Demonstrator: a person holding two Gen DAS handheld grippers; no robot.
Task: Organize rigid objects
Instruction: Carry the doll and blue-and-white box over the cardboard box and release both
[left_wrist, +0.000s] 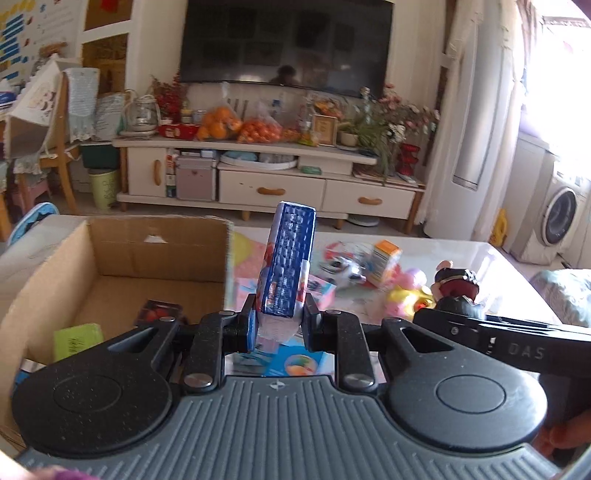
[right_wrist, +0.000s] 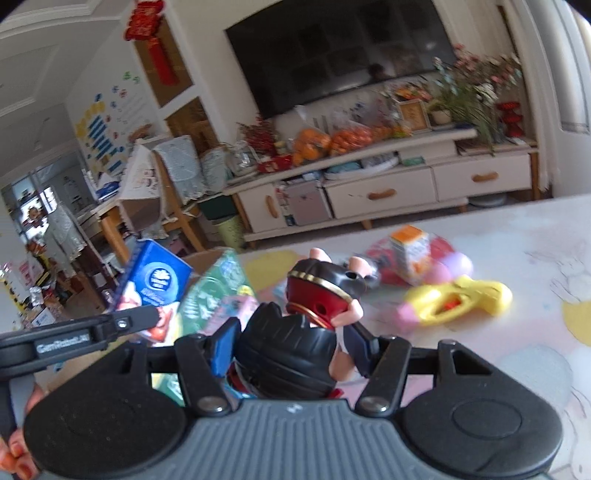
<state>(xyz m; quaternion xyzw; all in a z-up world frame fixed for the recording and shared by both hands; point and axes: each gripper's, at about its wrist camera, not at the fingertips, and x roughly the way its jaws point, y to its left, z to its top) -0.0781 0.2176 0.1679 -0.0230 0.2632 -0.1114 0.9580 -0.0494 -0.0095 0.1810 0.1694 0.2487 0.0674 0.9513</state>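
Left hand-held gripper (left_wrist: 277, 325): clamps blue carton (left_wrist: 290, 258), upright | right hand-held gripper (right_wrist: 286, 347): grips black-red figurine (right_wrist: 314, 314), tilted forward

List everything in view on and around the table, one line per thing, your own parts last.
Blue carton: one, blue, held upright in the left tongs.
Toy figure: one, black and red, gripped in the right tongs.
Cardboard box: one, brown, open, table's left side, holding a few small items.
Orange carton: one, orange and white, far side of table.
Toy gun: one, yellow, on the table at right.
Table: one, pale patterned top.
Left tongs: one, black, shut on the blue carton.
Right tongs: one, black, shut on the toy figure.
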